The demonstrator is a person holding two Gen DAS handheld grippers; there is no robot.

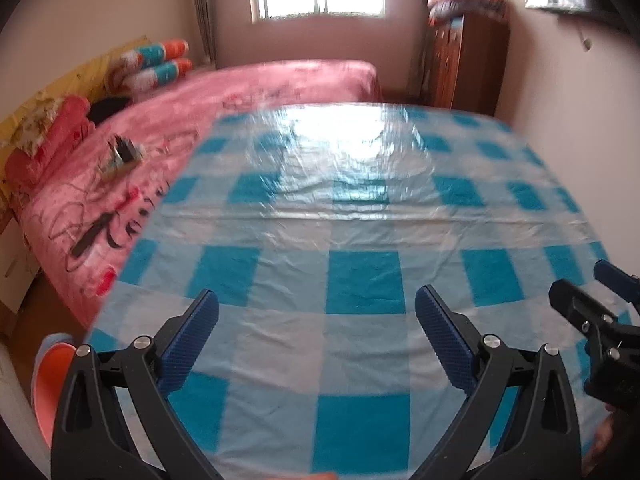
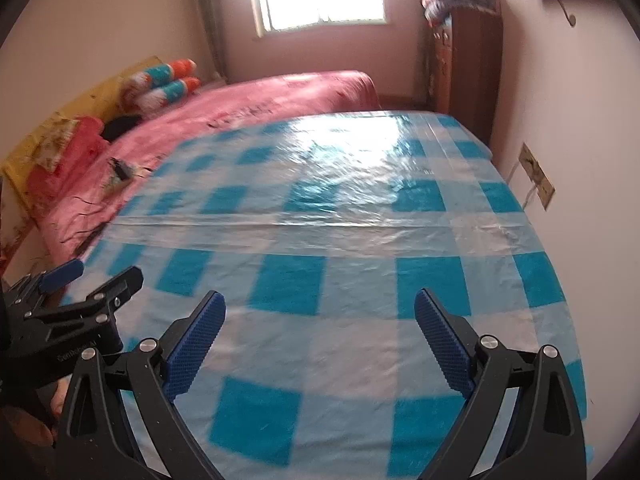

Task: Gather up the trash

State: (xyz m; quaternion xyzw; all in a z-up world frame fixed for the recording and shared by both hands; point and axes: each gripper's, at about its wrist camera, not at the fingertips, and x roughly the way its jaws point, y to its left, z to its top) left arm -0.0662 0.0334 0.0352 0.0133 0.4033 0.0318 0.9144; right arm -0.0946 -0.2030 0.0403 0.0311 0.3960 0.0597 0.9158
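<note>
A table with a blue and white checked plastic cloth fills both views. No trash shows on it. My left gripper is open and empty above the near part of the cloth. My right gripper is open and empty too, also over the near part. The right gripper shows at the right edge of the left wrist view. The left gripper shows at the left edge of the right wrist view.
A bed with a pink cover stands left of the table, with small items and cords on it. Rolled bedding lies against the wall. A wooden cabinet stands at the far right. An orange bin sits low left.
</note>
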